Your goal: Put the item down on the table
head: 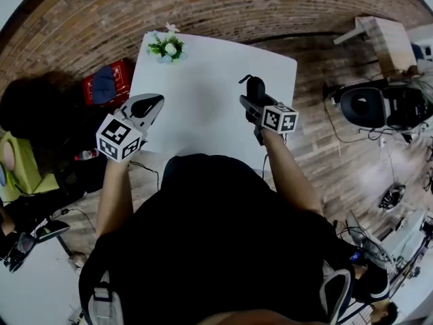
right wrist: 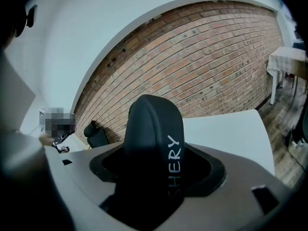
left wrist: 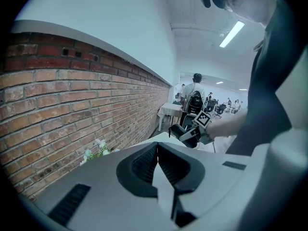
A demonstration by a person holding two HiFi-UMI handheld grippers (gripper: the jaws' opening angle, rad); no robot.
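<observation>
I see the white table under both grippers. My left gripper has its fingers clenched together on nothing. My right gripper fingers grasp the item, over the table's right part: matte black, round-topped, lettered "SHERY" in white.

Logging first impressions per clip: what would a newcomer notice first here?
The black item lettered SHERY, clamped in the right hand-held gripper over the right of the white table. Then the small flowers at its far left corner, and the left hand-held gripper, shut and empty.
</observation>
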